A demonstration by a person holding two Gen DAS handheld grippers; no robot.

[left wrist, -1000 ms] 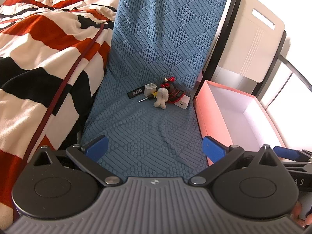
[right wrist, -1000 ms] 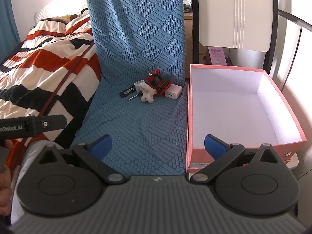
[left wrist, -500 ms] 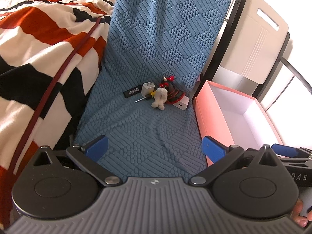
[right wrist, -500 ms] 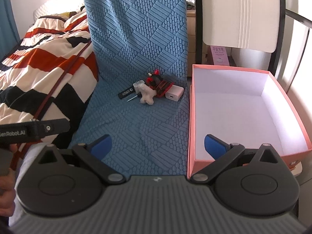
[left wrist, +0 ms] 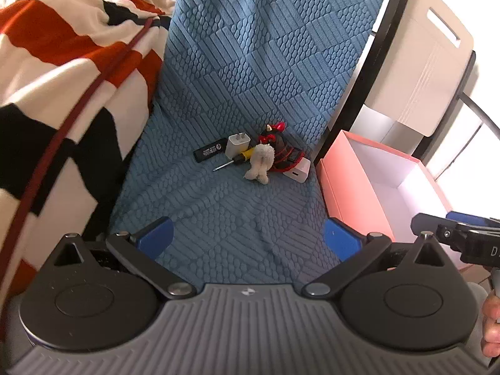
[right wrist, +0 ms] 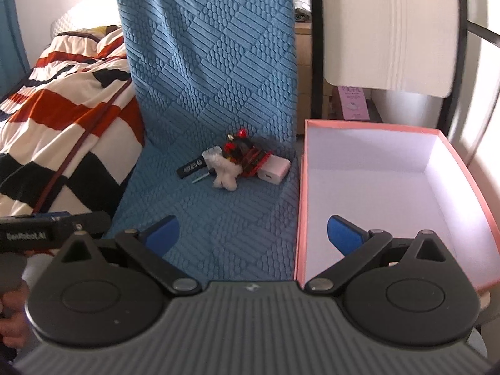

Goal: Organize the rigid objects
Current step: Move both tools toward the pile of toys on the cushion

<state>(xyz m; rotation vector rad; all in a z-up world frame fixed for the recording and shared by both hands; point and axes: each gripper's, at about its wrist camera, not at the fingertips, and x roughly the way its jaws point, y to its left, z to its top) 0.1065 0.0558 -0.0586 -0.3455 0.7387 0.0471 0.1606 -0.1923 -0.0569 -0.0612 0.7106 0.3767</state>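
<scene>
Six small items sit in one cluster at the back of the blue textured quilted mat (left wrist: 237, 212), where it bends upward: one black rectangular stick with white lettering (left wrist: 210, 153), one white two-prong plug adapter (left wrist: 237, 145), one yellow-handled small screwdriver (left wrist: 232, 161), one off-white fuzzy plush toy (left wrist: 261, 163), one red-and-black tangled bundle (left wrist: 281, 153) whose make-up is unclear, and one white square charger block (left wrist: 298, 171). The plush lies in front of the bundle, touching it; the charger block is at the cluster's right end, nearest the box. One pink cardboard box with white inside (right wrist: 450, 153) stands just right of the mat, holding nothing visible. One red, white and black striped blanket (left wrist: 62, 62) lies left of the mat.

Two grippers: left gripper (left wrist: 248, 239) with blue pads spread wide, holding nothing, low over the mat's front. Right gripper (right wrist: 253, 234) likewise spread wide and holding nothing, one finger above the mat, the other above the box.

Versus a second ago: cluster and box unmoved; both cameras have edged forward, so the cluster sits slightly nearer.
</scene>
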